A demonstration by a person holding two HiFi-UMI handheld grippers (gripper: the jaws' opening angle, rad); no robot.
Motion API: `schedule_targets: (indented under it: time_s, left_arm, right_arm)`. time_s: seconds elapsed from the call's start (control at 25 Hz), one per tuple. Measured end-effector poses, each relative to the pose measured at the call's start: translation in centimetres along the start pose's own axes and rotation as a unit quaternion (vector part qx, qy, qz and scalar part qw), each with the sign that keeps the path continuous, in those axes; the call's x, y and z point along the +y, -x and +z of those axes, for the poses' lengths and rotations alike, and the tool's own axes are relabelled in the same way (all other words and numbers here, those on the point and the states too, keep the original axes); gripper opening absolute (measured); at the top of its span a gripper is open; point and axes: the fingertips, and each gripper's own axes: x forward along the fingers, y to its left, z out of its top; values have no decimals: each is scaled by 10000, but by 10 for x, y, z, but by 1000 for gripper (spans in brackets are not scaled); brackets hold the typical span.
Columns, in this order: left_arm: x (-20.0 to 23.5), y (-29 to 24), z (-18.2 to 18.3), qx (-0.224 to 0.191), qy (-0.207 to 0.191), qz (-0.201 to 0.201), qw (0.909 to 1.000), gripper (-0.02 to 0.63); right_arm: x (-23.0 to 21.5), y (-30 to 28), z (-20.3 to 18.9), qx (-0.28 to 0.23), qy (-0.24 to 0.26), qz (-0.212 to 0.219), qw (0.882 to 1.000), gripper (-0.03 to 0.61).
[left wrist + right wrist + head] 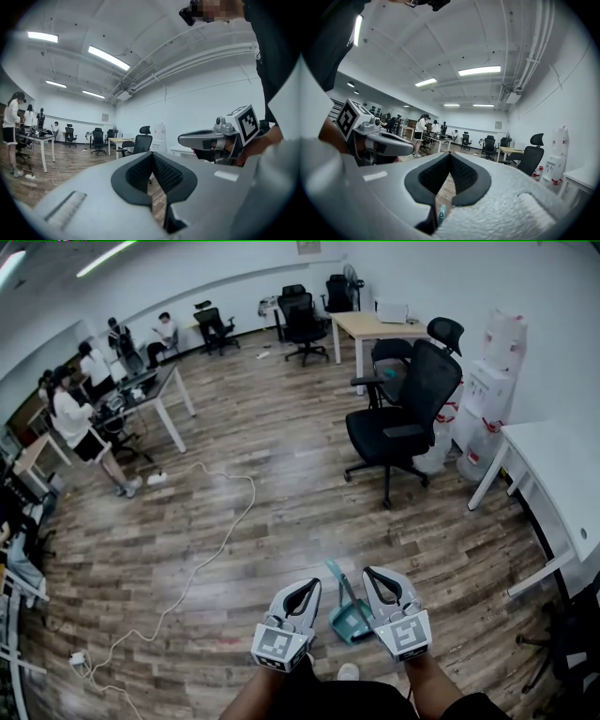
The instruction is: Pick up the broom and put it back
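Broom (345,607), teal, sits on the floor (281,512) by our feet, between left tongs (309,587) and right tongs (373,574), both pinched together on nothing. We can't tell if it's waiting for pickup or already put back. Cable (220,549) left, chair (403,418) and desk (562,474) right, open floor ahead.

Your brown wood-plank floor (281,502) carries a teal plastic dustpan (349,622), a long white cable (225,545) and a black office chair (398,427).

Floor: wood planks (281,474) ran throughout
Walls: the far wall (234,277) was white
Furniture: a black office chair (403,418) stood near a white desk (562,465)
Light: ceiling tubes (479,71) glowed
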Motion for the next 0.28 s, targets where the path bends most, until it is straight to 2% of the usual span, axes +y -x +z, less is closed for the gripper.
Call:
schedule_targets:
  time_s: [0.28]
  left_arm:
    - [-2,1,3,-5,6,-15,10000,17]
  right_arm:
    - [-1,3,2,8,21,-35,10000,2]
